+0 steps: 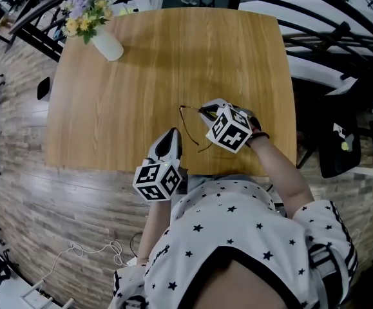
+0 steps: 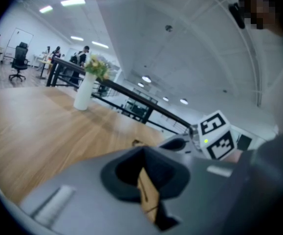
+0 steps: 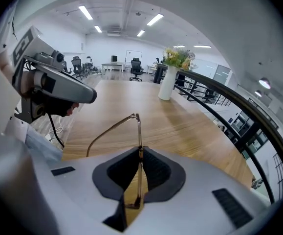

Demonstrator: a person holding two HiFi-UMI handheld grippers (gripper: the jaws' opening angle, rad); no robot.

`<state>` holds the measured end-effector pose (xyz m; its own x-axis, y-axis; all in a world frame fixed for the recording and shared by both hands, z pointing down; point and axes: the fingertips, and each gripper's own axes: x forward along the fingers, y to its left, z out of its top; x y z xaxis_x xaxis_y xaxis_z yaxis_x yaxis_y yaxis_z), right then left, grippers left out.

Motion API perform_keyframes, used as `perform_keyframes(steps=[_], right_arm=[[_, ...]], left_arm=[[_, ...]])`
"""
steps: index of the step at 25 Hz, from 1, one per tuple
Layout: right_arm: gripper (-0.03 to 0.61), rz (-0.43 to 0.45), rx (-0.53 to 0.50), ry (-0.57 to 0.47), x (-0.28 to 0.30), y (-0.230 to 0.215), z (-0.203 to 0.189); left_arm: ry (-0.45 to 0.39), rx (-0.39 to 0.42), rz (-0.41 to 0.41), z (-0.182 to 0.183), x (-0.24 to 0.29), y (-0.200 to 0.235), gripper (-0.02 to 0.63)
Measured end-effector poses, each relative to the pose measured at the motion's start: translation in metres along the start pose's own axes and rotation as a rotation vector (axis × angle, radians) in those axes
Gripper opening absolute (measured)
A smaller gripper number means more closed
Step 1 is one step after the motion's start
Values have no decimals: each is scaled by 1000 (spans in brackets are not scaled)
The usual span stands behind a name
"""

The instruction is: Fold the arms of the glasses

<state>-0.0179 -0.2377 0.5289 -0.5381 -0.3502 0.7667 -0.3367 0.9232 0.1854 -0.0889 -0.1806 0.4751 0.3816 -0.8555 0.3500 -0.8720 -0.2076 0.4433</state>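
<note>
The glasses (image 1: pixel 185 110) are thin wire-framed and hang just above the wooden table (image 1: pixel 141 82) near its front edge. My right gripper (image 1: pixel 207 111) is shut on them. In the right gripper view the frame (image 3: pixel 138 131) runs up between the closed pads of the right gripper (image 3: pixel 140 153), and one arm curves out to the left, unfolded. My left gripper (image 1: pixel 171 134) hovers just left of the glasses and closer to me. It is shut with nothing in it. Its own view shows the left gripper (image 2: pixel 143 153) with closed jaws, and the right gripper's marker cube (image 2: pixel 218 135) beyond.
A white vase of flowers (image 1: pixel 107 44) stands at the table's far left corner. Black railings (image 1: pixel 315 37) run behind and to the right of the table. A dark chair (image 1: pixel 341 147) stands at the right. My torso is close to the table's front edge (image 1: pixel 109 168).
</note>
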Motion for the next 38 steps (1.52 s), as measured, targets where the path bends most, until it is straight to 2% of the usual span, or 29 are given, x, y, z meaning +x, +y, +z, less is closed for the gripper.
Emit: perform_keyframes(steps=[13, 21, 26, 33, 36, 38], right_arm=[[20, -137, 105, -114, -49, -21, 21], [20, -188, 164, -177, -66, -27, 28], [20, -205, 205, -223, -74, -29, 31], [20, -223, 201, -240, -81, -32, 37], [20, -229, 194, -249, -85, -34, 39], [20, -226, 198, -261, -86, -34, 42]], left_arm=[[-31, 49, -59, 14, 6, -21, 8], [-46, 85, -64, 22, 4, -30, 8], [-48, 89, -71, 25, 3, -35, 8], [-43, 94, -92, 28, 5, -40, 15], [-31, 96, -113, 26, 7, -43, 60], [-27, 95, -117, 26, 8, -43, 61]])
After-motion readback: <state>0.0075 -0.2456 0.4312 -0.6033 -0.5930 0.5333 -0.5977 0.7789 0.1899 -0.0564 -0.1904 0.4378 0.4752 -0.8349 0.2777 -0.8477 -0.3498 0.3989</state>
